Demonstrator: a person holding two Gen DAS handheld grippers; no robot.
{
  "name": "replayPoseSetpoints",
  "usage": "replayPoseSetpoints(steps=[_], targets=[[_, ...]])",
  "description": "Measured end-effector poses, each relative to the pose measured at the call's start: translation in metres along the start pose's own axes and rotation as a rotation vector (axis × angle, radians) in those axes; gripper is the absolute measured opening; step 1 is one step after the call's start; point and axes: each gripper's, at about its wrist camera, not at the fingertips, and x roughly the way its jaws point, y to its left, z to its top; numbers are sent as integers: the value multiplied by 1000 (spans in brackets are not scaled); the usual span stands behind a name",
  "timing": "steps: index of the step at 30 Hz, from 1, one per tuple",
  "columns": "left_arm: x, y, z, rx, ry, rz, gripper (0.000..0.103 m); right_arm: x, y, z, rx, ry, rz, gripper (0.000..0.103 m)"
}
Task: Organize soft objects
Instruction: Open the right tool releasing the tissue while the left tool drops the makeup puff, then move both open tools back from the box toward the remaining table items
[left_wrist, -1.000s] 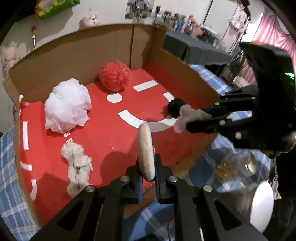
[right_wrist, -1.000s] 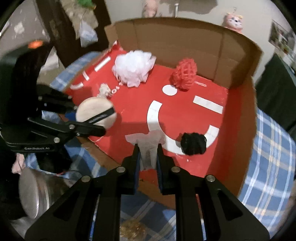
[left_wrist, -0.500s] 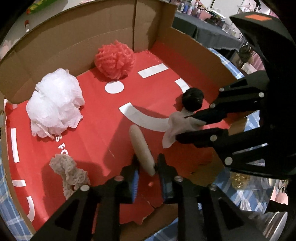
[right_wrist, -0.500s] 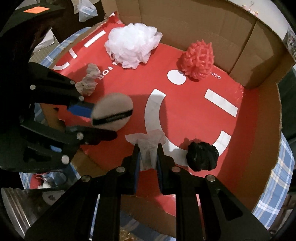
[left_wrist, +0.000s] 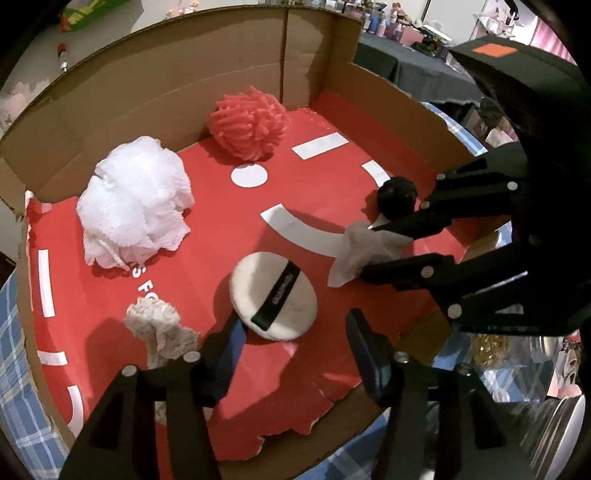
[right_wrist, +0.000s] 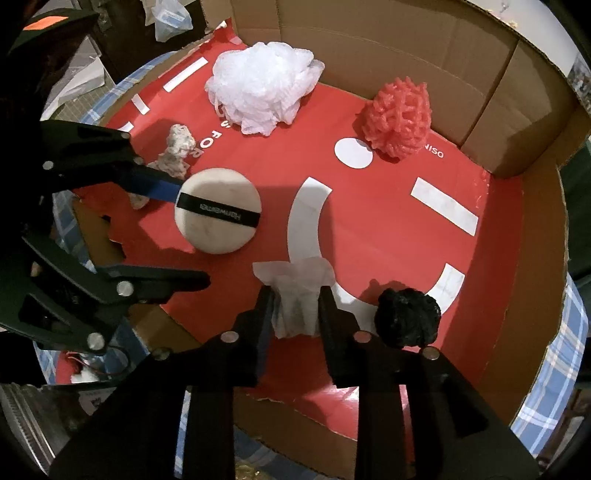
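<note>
A cardboard box with a red floor holds the soft things. A round cream powder puff with a black band lies flat on the floor, free, just ahead of my left gripper. Its jaws are opening and touch nothing. My right gripper is low over the floor with a crumpled white tissue between its pads. Its jaws are opening, and the tissue still touches both pads. From the right wrist view, the left gripper straddles the puff.
In the box lie a white mesh loofah, a coral loofah, a black ball beside the tissue, and a beige knitted cloth by my left finger. A blue checked tablecloth surrounds the box; a metal lid sits outside.
Both grippers came down into the box. The left one let go of the puff, which now lies flat, and its jaws spread wide. The right jaws widened slightly around the tissue.
</note>
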Motion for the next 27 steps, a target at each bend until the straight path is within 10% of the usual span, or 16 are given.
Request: replayPoseSetpoints(steps=[9,12,27], targets=[[-12,1,-7,10,-32,23,72,-4,7,2,11,-23,-21,31],[-19,2,-10,6,-48,28,75,-11,9,2,13,-56,-38,66],[-96,-5,-40,-122,-297,76,93,-105,13,-31,183,-271,-140,71]])
